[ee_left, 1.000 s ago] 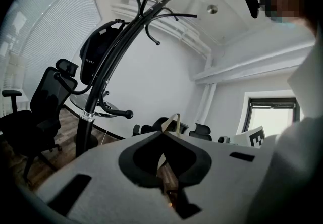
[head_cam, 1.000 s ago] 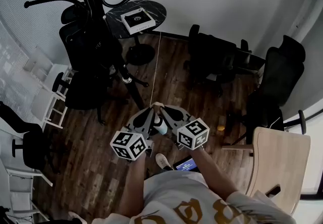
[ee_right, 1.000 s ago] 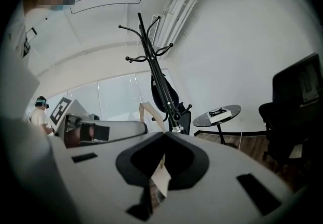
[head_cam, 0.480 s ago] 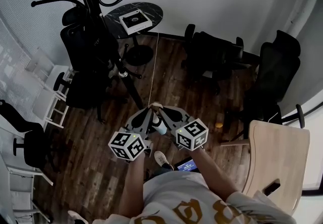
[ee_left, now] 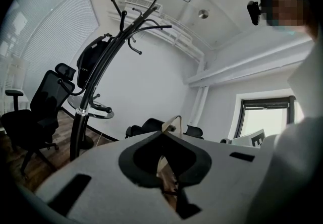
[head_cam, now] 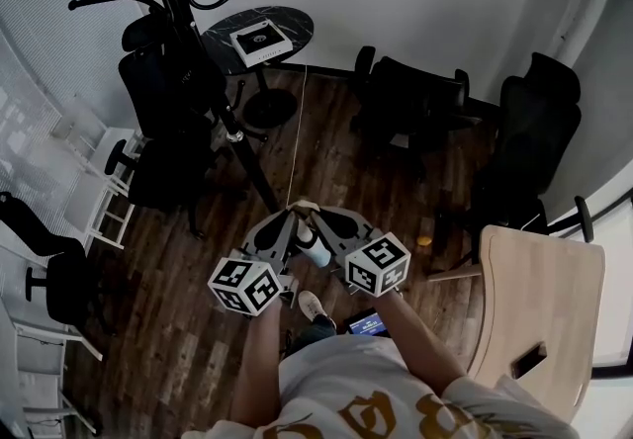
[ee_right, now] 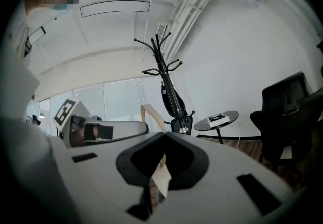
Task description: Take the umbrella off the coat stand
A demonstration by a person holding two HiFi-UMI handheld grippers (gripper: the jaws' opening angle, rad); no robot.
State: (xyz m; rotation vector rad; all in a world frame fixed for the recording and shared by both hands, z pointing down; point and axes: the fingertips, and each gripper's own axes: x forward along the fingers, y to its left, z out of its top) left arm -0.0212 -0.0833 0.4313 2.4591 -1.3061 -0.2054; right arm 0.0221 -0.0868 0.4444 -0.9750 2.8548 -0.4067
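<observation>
The black coat stand (head_cam: 195, 20) rises at the far left of the room, well ahead of both grippers. A black folded umbrella (ee_right: 170, 94) hangs along its pole; in the left gripper view the umbrella (ee_left: 90, 64) is a dark bundle below the hooks. In the head view the umbrella (head_cam: 198, 81) blends with a dark chair behind it. My left gripper (head_cam: 293, 213) and right gripper (head_cam: 311, 213) are held side by side in front of the person, tips nearly touching. The left gripper (ee_left: 173, 123) and the right gripper (ee_right: 151, 116) each have their tan tips pressed together, with nothing between them.
A round black table (head_cam: 292, 24) with a white box (head_cam: 261, 40) stands right of the stand. Black office chairs (head_cam: 415, 106) line the far wall and right side. White chairs (head_cam: 94, 205) stand at the left. A light wooden table (head_cam: 539, 308) is at the near right.
The stand and table have slid slightly left and up in the head view. Both grippers stay shut and together, a little lower in the frame.
</observation>
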